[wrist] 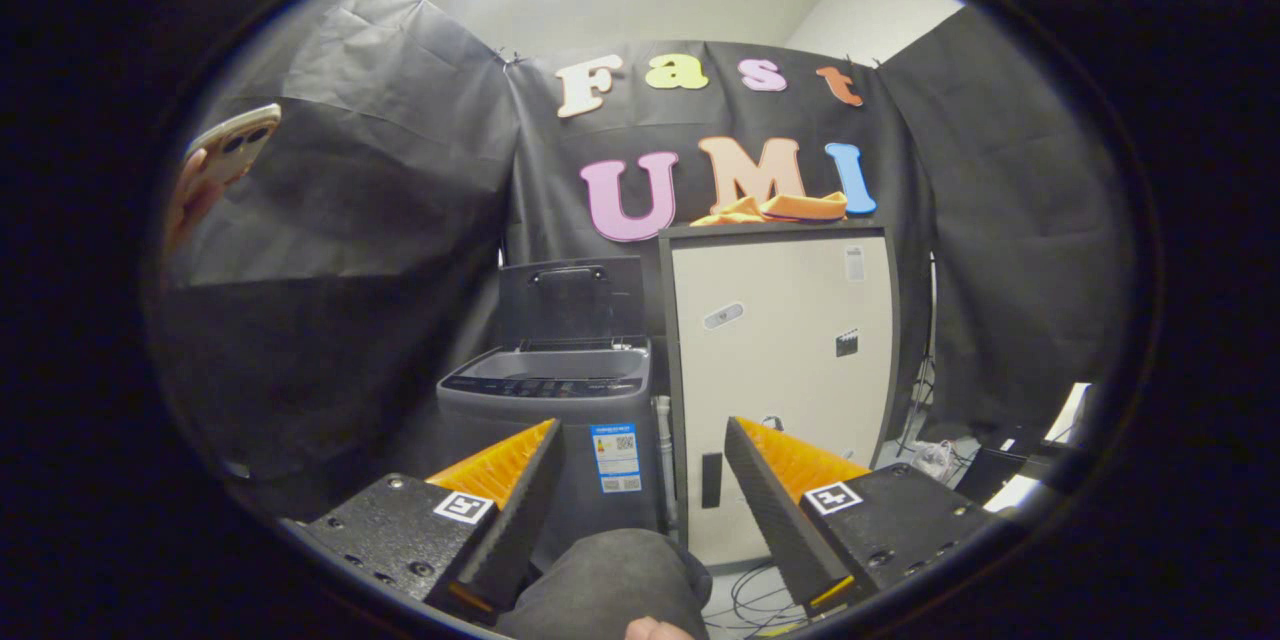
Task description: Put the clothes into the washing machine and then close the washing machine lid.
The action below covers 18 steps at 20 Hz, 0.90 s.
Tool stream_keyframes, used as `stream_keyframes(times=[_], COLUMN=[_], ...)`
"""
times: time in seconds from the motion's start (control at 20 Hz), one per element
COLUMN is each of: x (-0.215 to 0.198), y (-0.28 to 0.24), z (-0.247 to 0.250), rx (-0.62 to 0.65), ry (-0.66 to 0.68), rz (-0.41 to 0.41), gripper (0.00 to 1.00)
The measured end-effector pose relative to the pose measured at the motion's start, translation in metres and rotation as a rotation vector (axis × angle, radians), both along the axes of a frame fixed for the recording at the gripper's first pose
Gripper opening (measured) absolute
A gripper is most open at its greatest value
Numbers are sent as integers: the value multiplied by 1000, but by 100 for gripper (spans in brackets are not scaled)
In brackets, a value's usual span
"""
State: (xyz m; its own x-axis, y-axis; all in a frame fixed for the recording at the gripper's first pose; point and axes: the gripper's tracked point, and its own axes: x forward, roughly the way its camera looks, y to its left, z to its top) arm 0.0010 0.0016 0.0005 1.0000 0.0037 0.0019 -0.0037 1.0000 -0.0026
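Observation:
A grey top-loading washing machine (pixel 556 420) stands beyond my fingers, its lid (pixel 570 302) raised upright at the back. To its right stands a tall pale cabinet (pixel 785 360), and orange clothes (pixel 780 209) lie folded on its top. My gripper (pixel 640 445) is open, well short of both, with nothing between its fingers.
A person's hand holds a phone (pixel 225 155) up at the far left. A knee in dark trousers (pixel 610 585) sits low between my fingers. Cables (pixel 760 605) lie on the floor by the cabinet's foot, and more gear (pixel 1010 465) sits at the right.

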Motion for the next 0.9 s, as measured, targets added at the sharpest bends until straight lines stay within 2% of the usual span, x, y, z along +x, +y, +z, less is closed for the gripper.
stream_keyframes(times=[0.45, 0.9], x=[13, 50], y=[0, -13], z=[18, 35], rx=[4, 40], ry=[-9, -9], rz=[10, 5], gripper=[97, 97])
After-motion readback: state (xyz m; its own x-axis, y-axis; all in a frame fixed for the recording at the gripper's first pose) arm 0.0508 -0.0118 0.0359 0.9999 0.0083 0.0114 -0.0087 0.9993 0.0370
